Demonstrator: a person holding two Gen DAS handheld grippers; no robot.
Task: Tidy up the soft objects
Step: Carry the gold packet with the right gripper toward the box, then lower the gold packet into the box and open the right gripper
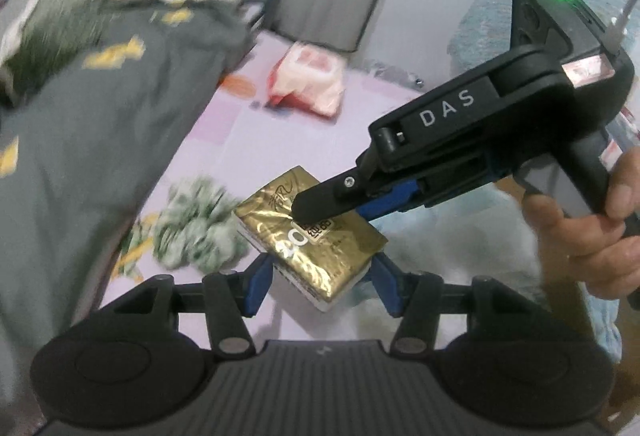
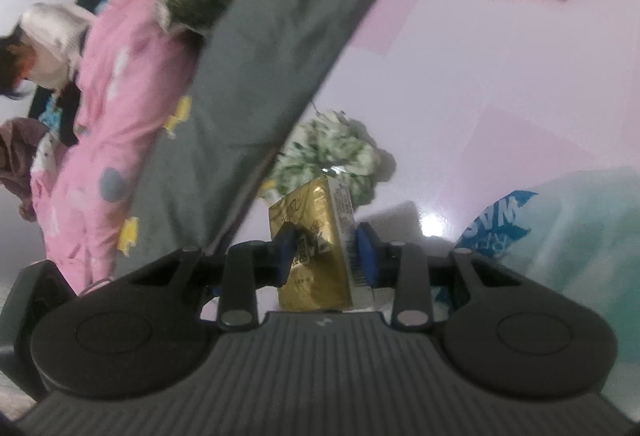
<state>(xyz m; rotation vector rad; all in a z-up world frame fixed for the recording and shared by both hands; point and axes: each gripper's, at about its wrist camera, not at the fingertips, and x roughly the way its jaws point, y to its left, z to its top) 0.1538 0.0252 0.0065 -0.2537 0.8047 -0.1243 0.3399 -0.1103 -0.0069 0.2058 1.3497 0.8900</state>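
A gold foil tissue pack (image 1: pixel 310 248) with white ends and a small printed label sits at six o'clock, lifted above the pink sheet (image 1: pixel 248 108). The left gripper (image 1: pixel 320 278) pinches its two sides; the right gripper (image 2: pixel 326 252) clamps it from three o'clock. A green-white scrunchie (image 1: pixel 196 232) at nine o'clock is blurred, its print unreadable.

A gold foil tissue pack (image 1: pixel 316 236) is clamped between blue gripper pads, tilted, above a pale pink surface. Just beyond it lies a green-and-white scrunchie (image 1: pixel 198 230). A grey blanket (image 1: pixel 100 108) with yellow prints spreads left; a pink-and-white wipes packet (image 1: pixel 308 80) lies far.
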